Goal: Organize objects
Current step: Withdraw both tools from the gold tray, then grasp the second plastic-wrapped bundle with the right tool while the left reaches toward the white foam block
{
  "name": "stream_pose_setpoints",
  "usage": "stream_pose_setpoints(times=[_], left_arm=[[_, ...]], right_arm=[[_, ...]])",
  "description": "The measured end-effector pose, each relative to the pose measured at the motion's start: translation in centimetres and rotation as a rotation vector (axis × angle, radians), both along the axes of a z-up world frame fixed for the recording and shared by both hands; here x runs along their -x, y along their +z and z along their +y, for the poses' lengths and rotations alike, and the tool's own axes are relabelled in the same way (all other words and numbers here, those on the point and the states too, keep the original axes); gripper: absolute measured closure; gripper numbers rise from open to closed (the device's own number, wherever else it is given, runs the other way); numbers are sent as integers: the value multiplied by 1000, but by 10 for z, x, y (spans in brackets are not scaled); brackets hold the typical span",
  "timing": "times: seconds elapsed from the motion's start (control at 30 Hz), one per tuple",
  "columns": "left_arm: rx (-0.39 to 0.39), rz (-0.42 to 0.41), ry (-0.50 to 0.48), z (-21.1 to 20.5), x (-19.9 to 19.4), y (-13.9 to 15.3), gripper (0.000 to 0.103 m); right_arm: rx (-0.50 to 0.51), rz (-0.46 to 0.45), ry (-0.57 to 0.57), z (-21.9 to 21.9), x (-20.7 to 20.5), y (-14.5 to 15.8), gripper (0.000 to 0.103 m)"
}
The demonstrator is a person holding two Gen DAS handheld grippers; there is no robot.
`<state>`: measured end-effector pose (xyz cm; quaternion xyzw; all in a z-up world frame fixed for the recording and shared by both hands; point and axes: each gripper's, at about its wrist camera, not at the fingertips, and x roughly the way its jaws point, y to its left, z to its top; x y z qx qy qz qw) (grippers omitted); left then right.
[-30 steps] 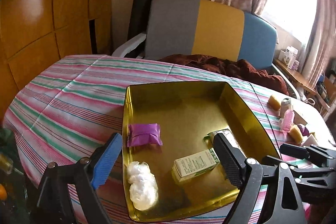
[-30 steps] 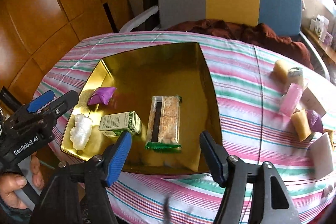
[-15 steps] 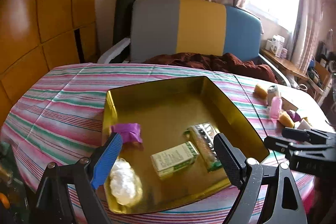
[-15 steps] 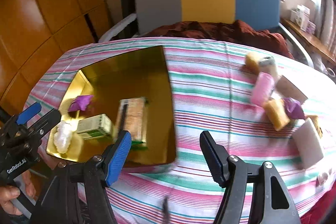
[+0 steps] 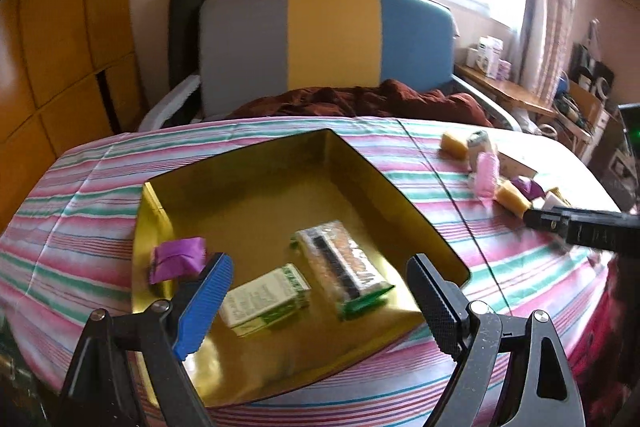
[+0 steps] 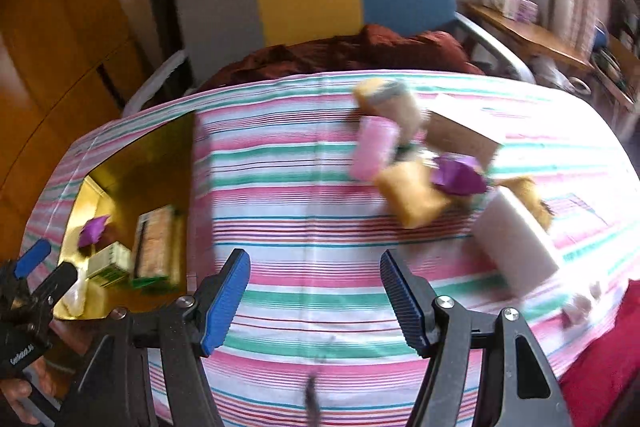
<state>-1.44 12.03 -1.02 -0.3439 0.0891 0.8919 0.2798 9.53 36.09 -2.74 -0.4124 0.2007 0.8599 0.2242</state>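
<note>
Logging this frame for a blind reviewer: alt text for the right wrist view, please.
The open right gripper hovers empty over a striped tablecloth, facing a blurred cluster of wrapped snacks: a pink packet, a yellow packet and a purple packet. At far left sits a gold tray holding items, with the left gripper beside it.

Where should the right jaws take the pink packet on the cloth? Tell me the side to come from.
Grip the pink packet across its narrow width, midway along its long sides. Come from above with the open right gripper: its far end touches the beige roll and a yellow packet crowds its near end.
</note>
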Motion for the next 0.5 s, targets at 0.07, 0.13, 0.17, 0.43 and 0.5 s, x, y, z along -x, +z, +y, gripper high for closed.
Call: stream_pose_setpoints(times=[0.07,0.13,0.17,0.43,0.5], left_arm=[[4,-5,-28,8,-2,-1,14],[6,-12,-55,16,-5,-3,14],[7,-15,-67,20,-6,-4,14],[22,-33,-176,57,-19,-8,14],[25,-35,-199,65,-22,-9,14]], right_arm=[[8,-5,-42,14,-11,0,34],[23,-13,-85,30,-26,0,34],[29,-15,-104,37,-33,1,34],[0,-80,-260,103,-96,13,34],[3,-124,-300,123,-113,12,34]])
